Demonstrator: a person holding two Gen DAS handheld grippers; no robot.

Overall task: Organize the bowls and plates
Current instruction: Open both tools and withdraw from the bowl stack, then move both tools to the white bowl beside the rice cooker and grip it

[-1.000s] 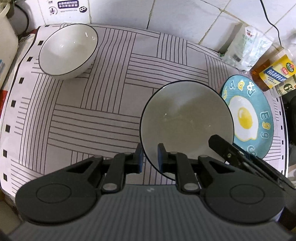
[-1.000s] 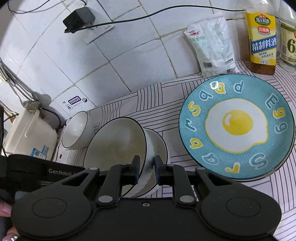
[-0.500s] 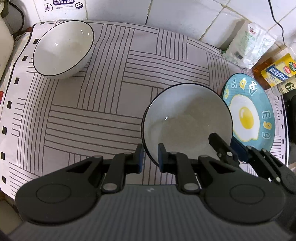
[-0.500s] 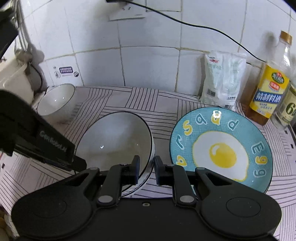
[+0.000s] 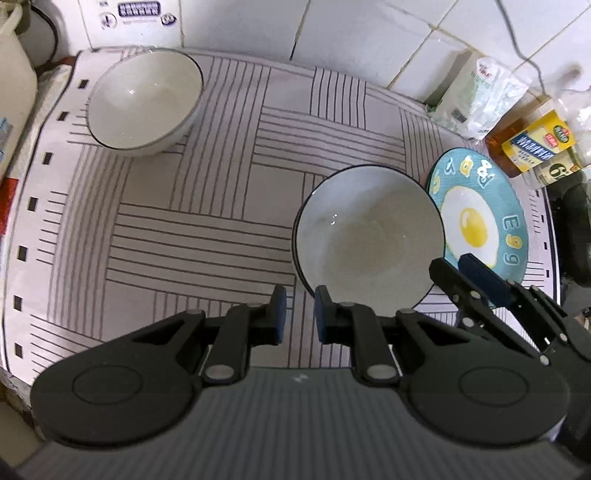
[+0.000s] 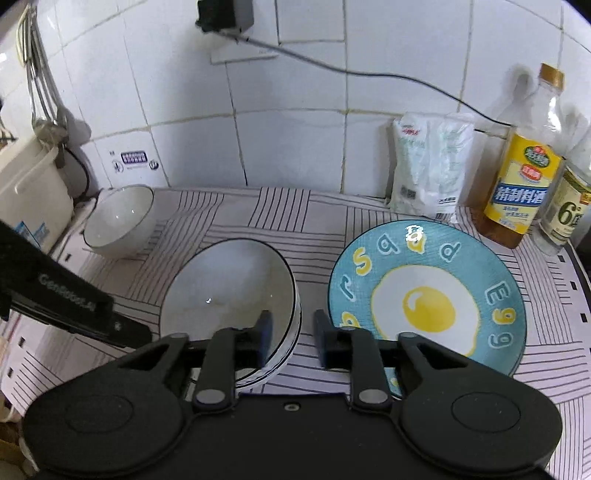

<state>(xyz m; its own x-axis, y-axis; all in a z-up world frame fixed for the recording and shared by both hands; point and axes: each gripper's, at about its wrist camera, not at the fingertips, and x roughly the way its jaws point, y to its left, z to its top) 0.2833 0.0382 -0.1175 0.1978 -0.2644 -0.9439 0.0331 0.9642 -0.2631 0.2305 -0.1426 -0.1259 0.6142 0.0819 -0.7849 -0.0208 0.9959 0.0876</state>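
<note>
Two white bowls with dark rims sit stacked (image 5: 369, 229) on the striped mat, also in the right wrist view (image 6: 229, 291). A third white bowl (image 5: 146, 101) stands at the far left, seen in the right wrist view too (image 6: 118, 218). A blue fried-egg plate (image 5: 476, 218) lies right of the stack (image 6: 428, 302). My left gripper (image 5: 299, 314) is open and empty just before the stack's near-left rim. My right gripper (image 6: 291, 339) is open, its jaws astride the stack's right rim without touching it; it shows in the left wrist view (image 5: 469, 273).
A white bag (image 6: 428, 170) and two bottles (image 6: 524, 166) stand against the tiled back wall on the right. A cream container (image 6: 29, 199) sits at the far left. A cable runs along the wall from a plug (image 6: 225, 14).
My right gripper has opened and let go of the top bowl, which now rests nested in the lower one. My left gripper has opened slightly and drawn back off the rim.
</note>
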